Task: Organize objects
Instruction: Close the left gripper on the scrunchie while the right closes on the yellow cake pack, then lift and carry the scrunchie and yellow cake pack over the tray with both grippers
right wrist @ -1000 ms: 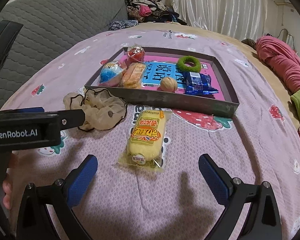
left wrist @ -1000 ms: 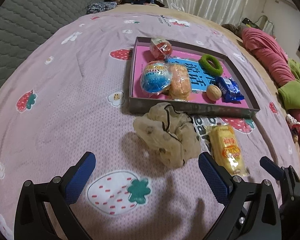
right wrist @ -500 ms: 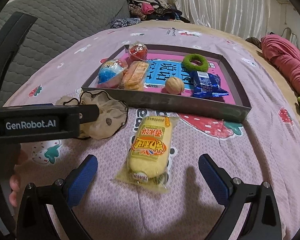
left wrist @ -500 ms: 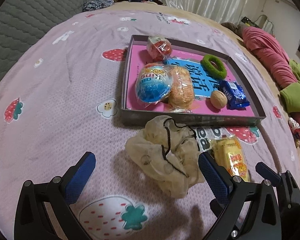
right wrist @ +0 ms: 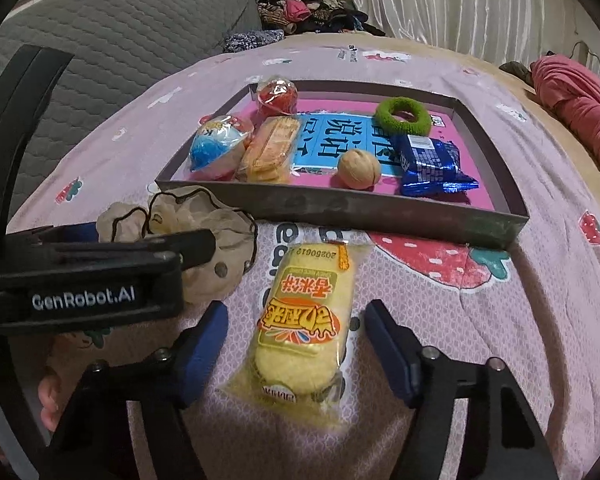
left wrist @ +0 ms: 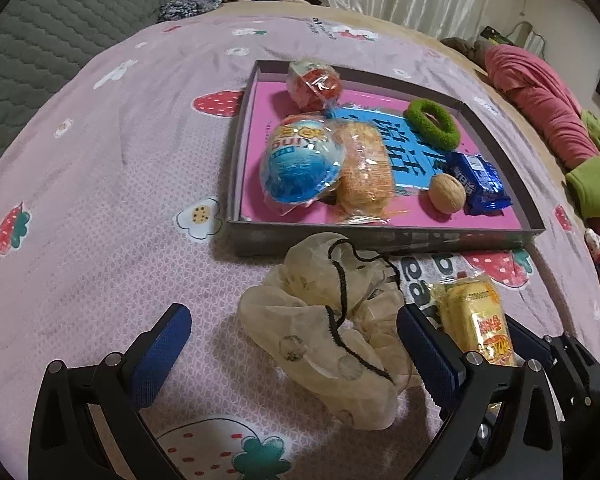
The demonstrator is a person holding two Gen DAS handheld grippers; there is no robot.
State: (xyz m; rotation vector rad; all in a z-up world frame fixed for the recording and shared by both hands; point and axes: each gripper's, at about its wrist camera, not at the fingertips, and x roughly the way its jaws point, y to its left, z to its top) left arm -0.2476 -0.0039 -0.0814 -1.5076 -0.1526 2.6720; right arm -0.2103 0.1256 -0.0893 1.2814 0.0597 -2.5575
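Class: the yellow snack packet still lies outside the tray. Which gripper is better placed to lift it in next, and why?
The right gripper: its jaws, which have just been closing, already flank the yellow snack packet. The left gripper is open around the beige mesh bag instead.

We brought both grippers down and forward toward the near wall of the tray. Our right gripper narrowed its jaws from wide open to about half, and the yellow snack packet came to lie between its pads, which had not yet pressed it. Our left gripper, jaws wide, closed in over the beige mesh pouch.
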